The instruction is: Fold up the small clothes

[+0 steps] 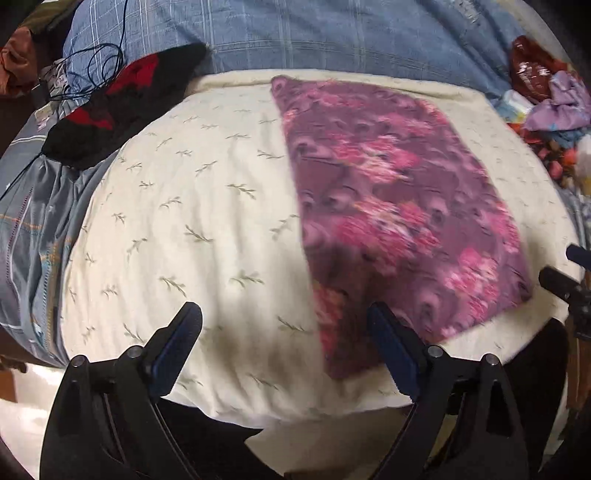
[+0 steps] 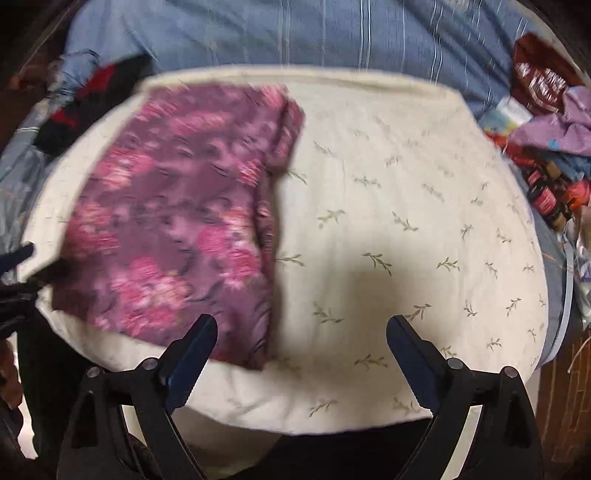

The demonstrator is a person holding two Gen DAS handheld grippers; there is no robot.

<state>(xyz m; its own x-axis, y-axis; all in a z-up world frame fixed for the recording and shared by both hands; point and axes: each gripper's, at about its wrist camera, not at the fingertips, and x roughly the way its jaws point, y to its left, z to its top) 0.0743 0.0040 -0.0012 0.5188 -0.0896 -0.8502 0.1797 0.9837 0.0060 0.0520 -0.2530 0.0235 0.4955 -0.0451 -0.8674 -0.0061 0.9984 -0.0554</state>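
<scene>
A purple cloth with pink flowers [image 1: 391, 206] lies folded flat on a cream pillow with a leaf print [image 1: 192, 229]. In the left wrist view it is to the right; in the right wrist view the cloth [image 2: 173, 221] is to the left on the pillow [image 2: 406, 229]. My left gripper [image 1: 284, 314] is open and empty above the pillow's near edge, its right finger over the cloth's near corner. My right gripper [image 2: 301, 328] is open and empty, its left finger over the cloth's near edge. The right gripper shows at the left wrist view's right edge [image 1: 565, 280].
A black and red knitted piece [image 1: 122, 99] lies at the pillow's far left. Blue checked bedding [image 1: 314, 33] lies behind. A pile of purple and coloured clothes [image 1: 554, 103] sits at the far right. Dark cables [image 1: 92, 70] lie at the far left.
</scene>
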